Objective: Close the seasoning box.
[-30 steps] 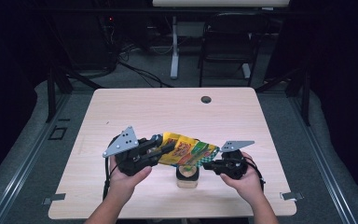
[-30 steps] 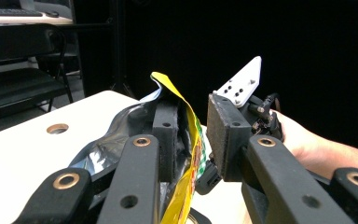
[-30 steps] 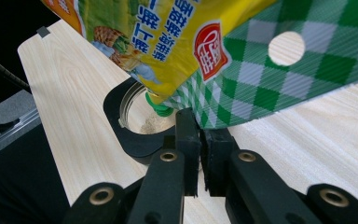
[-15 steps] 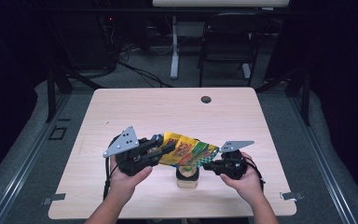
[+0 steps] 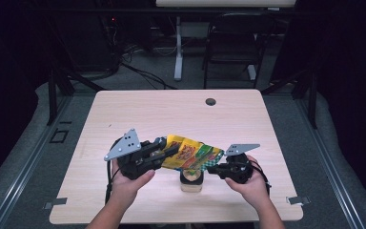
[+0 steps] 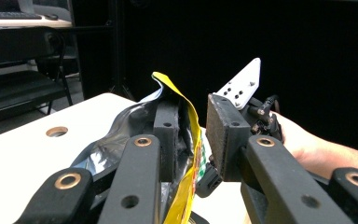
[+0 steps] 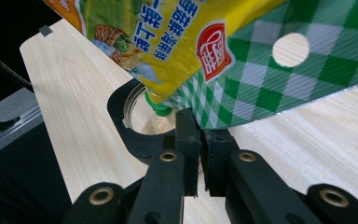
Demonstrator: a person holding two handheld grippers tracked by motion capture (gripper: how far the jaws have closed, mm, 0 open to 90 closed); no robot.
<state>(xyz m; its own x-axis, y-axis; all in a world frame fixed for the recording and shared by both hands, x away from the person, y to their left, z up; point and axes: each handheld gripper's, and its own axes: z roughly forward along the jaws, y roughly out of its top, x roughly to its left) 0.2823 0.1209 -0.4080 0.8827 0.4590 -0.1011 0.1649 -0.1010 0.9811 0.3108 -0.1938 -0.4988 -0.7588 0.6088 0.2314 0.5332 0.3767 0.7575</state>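
A yellow and green snack bag (image 5: 190,153) hangs tilted between both grippers, just above a small jar (image 5: 191,179) with a black collar near the table's front edge. My left gripper (image 5: 171,151) stands open at the bag's mouth. In the left gripper view one jaw is inside the silver-lined bag (image 6: 186,140) and the other is outside its yellow wall, with a gap. My right gripper (image 7: 199,121) is shut on the green-checked bottom corner of the bag (image 7: 205,46). Below it the jar's mouth (image 7: 144,123) shows pale crumbs inside.
The light wood table (image 5: 171,114) has a round cable hole (image 5: 210,101) at its far middle. A dark chair (image 5: 233,43) and a white desk leg (image 5: 177,47) stand beyond the far edge. Both hands rest close to the front edge.
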